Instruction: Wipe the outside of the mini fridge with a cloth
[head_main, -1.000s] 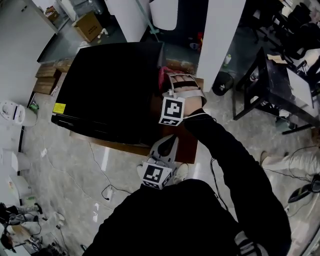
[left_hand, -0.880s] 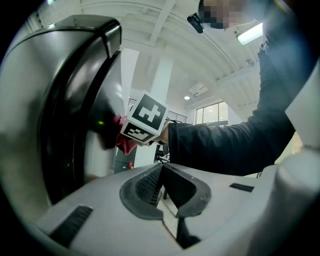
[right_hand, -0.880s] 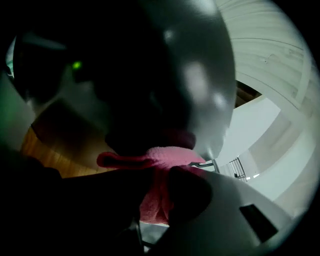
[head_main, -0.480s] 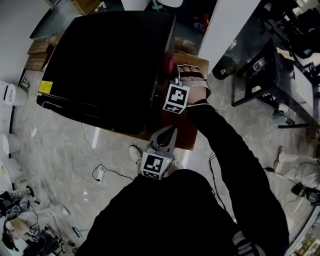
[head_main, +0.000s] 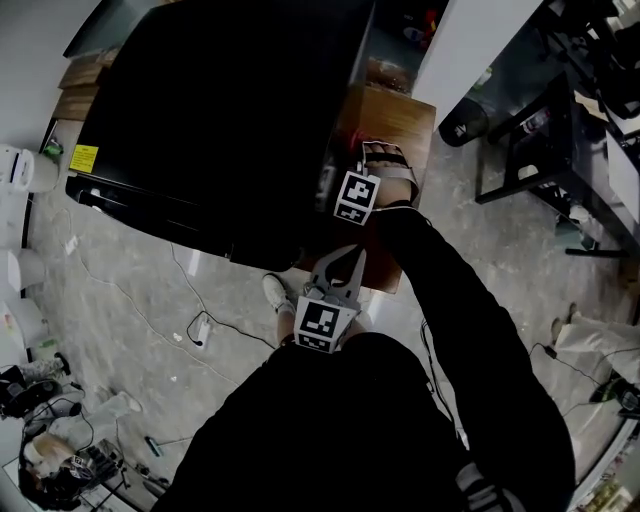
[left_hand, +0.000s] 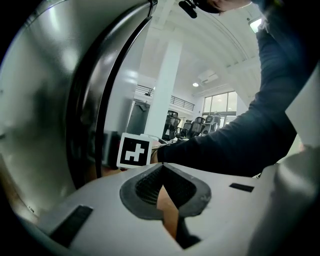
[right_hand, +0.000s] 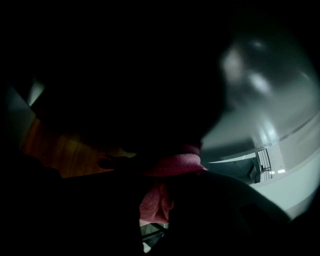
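Note:
The black mini fridge stands on a low wooden stand. My right gripper is against the fridge's right side, near its front corner, with its marker cube toward me. It is shut on a pink cloth, which presses on the dark glossy wall. My left gripper hangs lower, in front of the stand, with its jaws together and nothing in them. In the left gripper view the fridge's shiny side fills the left, and the left gripper points up past the right gripper's cube.
A white pillar rises behind the stand. A black desk stands at the right. A cable with a plug lies on the stone floor at the left, beside white appliances and cardboard boxes. The person's shoe shows under the fridge's front.
The right gripper with the cloth has slid along the fridge's right side toward its near corner. The left gripper has kept its place below it, shut.

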